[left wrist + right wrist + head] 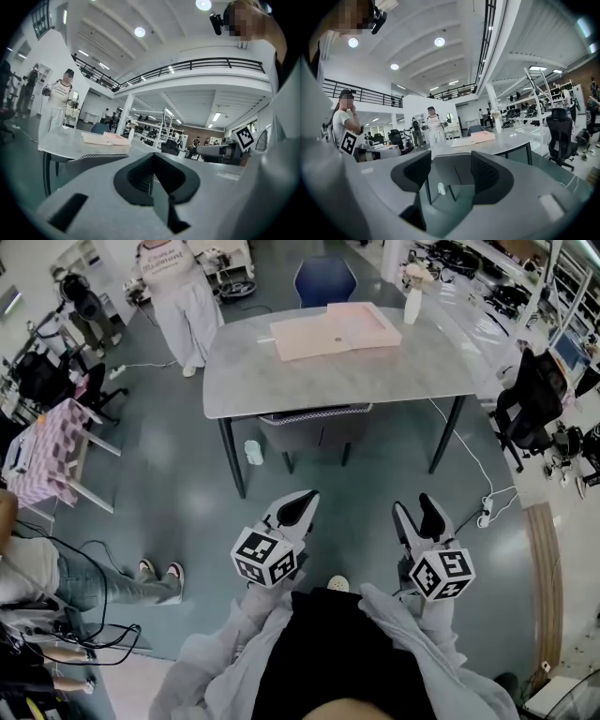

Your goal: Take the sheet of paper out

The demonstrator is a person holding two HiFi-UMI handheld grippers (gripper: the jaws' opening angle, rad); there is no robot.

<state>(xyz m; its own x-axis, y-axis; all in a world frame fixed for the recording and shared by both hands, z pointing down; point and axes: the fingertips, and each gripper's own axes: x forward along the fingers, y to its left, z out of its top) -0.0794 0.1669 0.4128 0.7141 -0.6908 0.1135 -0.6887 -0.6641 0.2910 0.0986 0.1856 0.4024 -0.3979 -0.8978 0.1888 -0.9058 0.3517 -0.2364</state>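
Observation:
A flat pink folder point(361, 322) lies open on the grey table point(281, 381) far ahead, with a pale pink sheet point(305, 339) spread beside it on the left. Both grippers hang low in front of me, well short of the table and over the floor. The left gripper point(300, 507) has its jaws together with nothing in them. The right gripper point(419, 514) has its jaws apart and empty. In the left gripper view the folder point(115, 138) is small and distant beyond the left gripper point(151, 180). In the right gripper view the folder point(480, 137) lies past the right gripper point(451, 176).
A white bottle point(412, 304) stands at the table's far right corner. A grey chair point(314, 423) is tucked under the near edge, with a white cup point(254, 453) on the floor. A person point(183, 296) stands at the far left. A black chair point(534, 409) and cables lie to the right.

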